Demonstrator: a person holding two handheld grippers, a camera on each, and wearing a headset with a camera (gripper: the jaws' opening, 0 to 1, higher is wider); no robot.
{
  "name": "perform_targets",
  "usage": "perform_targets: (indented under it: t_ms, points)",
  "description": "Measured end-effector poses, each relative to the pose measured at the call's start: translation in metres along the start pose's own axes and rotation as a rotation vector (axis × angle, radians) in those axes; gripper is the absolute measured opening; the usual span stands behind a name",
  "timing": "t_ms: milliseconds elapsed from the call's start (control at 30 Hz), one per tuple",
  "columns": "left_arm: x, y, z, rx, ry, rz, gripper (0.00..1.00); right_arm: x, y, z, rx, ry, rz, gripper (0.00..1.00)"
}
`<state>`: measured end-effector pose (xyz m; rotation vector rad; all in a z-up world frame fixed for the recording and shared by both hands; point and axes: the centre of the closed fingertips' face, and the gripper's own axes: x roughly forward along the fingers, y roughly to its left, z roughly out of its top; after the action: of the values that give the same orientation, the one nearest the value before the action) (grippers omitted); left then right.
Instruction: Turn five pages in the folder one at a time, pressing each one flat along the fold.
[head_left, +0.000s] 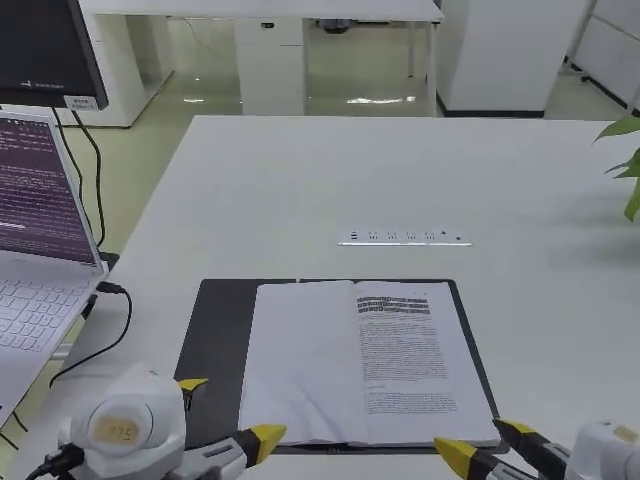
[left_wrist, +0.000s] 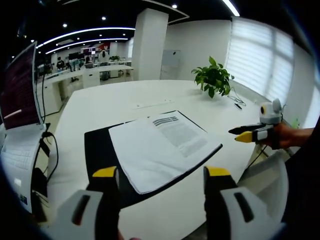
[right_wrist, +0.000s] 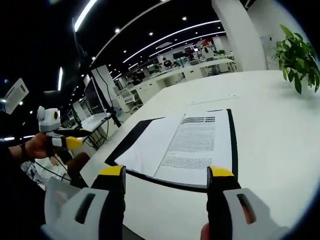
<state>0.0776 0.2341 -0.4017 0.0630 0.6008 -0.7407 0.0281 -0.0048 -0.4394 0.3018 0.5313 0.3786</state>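
Observation:
A black folder (head_left: 215, 330) lies open on the white table (head_left: 330, 170), near its front edge. Its left page (head_left: 300, 360) is blank and its right page (head_left: 405, 360) carries printed text. My left gripper (head_left: 228, 410) hovers open at the folder's front left corner, with nothing between its yellow-tipped fingers. My right gripper (head_left: 482, 442) hovers open just off the front right corner, also holding nothing. In the left gripper view the open jaws of my left gripper (left_wrist: 161, 172) frame the folder (left_wrist: 100, 145), and my right gripper (left_wrist: 250, 134) shows at the right. The right gripper view shows my right gripper (right_wrist: 166, 171) before the printed page (right_wrist: 192, 142).
A laptop (head_left: 30, 250) sits at the left edge, with a monitor (head_left: 45, 50) behind it and a black cable (head_left: 100, 330) trailing beside the folder. A flush power strip (head_left: 405, 238) lies in the table beyond the folder. A potted plant (head_left: 628, 170) stands at the far right.

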Motion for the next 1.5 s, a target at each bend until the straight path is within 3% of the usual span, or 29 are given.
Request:
perform_targets:
  t_ms: [167,867,1167,1333,1500]
  points:
    - [0.001,-0.003,-0.002,0.035,0.018,-0.002,0.7,0.0,0.001,0.005,0.004,-0.014,0.006,0.66]
    - [-0.004,-0.002,-0.012,0.036,0.041,0.002,0.72,-0.001,0.004,0.002,0.006,-0.014,0.017,0.66]
    - [-0.005,-0.005,-0.006,0.039,0.034,0.018,0.72,-0.004,0.005,-0.001,0.026,-0.033,0.029,0.66]
    - [-0.005,-0.006,-0.014,0.024,0.049,0.031,0.71,-0.005,0.007,-0.006,0.044,-0.019,0.037,0.66]
    - [-0.008,-0.003,-0.011,-0.007,0.021,0.056,0.71,-0.002,0.015,-0.007,0.012,0.024,0.066,0.65]
